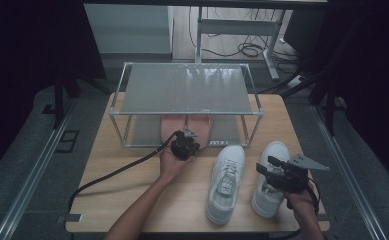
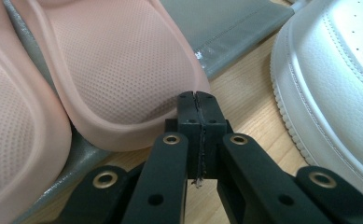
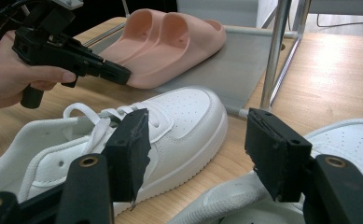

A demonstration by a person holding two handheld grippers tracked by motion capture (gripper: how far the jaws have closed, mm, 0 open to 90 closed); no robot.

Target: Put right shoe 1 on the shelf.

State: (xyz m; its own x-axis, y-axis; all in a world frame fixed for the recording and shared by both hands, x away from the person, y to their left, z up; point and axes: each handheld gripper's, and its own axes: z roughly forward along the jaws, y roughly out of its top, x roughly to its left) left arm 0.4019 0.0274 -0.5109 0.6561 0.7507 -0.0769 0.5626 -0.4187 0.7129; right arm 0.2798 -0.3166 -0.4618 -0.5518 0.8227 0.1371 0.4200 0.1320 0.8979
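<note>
Left gripper (image 2: 197,100) clenched empty at slipper (image 2: 123,70) heel; right gripper (image 3: 198,149) released. Slipper looks soft, light foam, so we'd pinch the heel rim.

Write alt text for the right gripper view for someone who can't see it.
Open right tongs frame a white sneaker lying on a wooden table. Behind it, the left tongs, shut, touch the heel of a pink slipper on a grey shelf.

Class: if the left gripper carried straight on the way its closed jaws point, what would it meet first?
The left gripper would most likely meet the heel rim of the nearer pink slipper, already at or almost at its tips; actual contact is unclear.
</note>
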